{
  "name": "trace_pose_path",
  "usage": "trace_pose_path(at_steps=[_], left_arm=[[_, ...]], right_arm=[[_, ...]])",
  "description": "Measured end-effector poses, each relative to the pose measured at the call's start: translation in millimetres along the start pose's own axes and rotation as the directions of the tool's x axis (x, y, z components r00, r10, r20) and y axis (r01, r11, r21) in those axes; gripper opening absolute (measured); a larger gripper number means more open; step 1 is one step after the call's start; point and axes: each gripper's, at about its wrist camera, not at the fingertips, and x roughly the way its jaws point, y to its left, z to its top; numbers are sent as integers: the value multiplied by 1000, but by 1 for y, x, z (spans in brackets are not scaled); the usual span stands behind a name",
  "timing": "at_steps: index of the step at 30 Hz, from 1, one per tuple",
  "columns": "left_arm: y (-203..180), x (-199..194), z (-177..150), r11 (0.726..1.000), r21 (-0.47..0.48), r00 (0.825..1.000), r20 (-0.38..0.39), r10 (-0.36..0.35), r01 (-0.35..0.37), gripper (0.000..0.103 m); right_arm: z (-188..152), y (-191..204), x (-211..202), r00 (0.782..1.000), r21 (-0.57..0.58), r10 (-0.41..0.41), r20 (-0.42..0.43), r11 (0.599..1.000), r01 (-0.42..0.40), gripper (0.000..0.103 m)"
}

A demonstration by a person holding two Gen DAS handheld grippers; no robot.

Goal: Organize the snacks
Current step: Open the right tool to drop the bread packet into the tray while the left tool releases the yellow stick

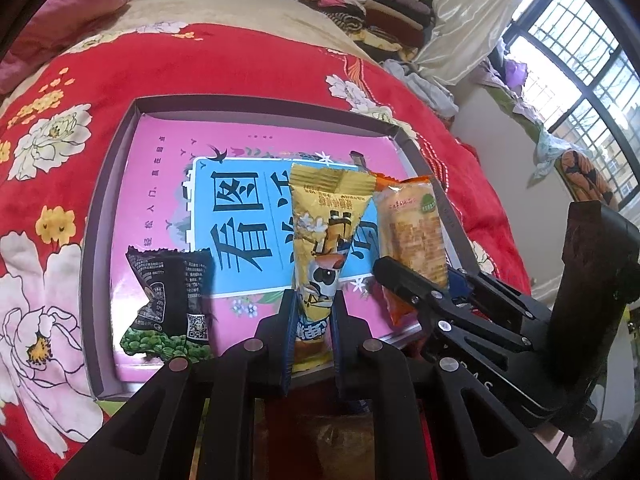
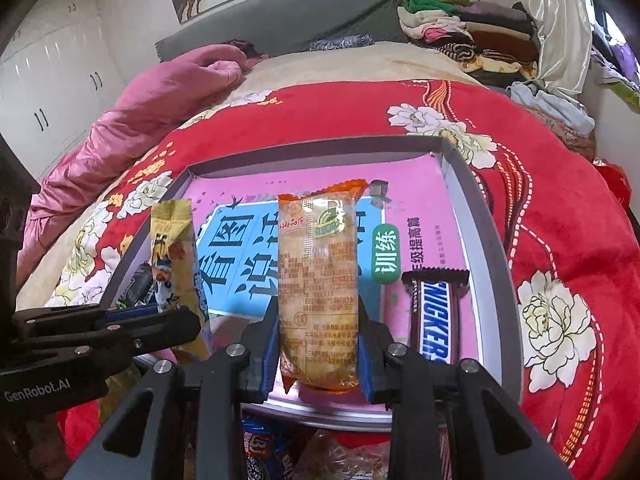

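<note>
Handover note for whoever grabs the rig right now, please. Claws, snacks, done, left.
Left claw: shut on yellow packet, held over the tray.
Right claw: shut on orange packet, also over the tray.
Done: black packet and Snickers lie in the tray.
Left: set down both held packets; more snacks wait in front of the tray.

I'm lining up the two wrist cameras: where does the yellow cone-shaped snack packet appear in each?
Left wrist: yellow snack packet dead centre, clamped in the left gripper.
Right wrist: same packet at left, over the tray's left side.
Shared landmark: the blue book cover lying in the tray.
</note>
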Motion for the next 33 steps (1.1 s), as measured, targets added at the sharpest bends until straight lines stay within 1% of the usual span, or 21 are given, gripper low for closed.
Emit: trace_pose_path(at_steps=[7, 15, 23, 33], left_arm=[[2, 2, -2, 1000, 5, 1000, -11, 9, -9, 16], [3, 4, -4, 1000, 4, 1000, -14, 9, -9, 17], [4, 4, -4, 1000, 9, 1000, -23, 7, -6, 20], [4, 3, -4, 1000, 10, 1000, -28, 2, -2, 24]], right_arm=[[-4, 1, 3, 1000, -8, 3, -18, 1000, -3, 32], [-8, -3, 1, 999, 11, 7, -33, 1000, -7, 32], [-11, -2, -3, 999, 5, -1, -33, 1000, 2, 33], [-13, 0, -7, 999, 10, 10, -30, 1000, -10, 36]])
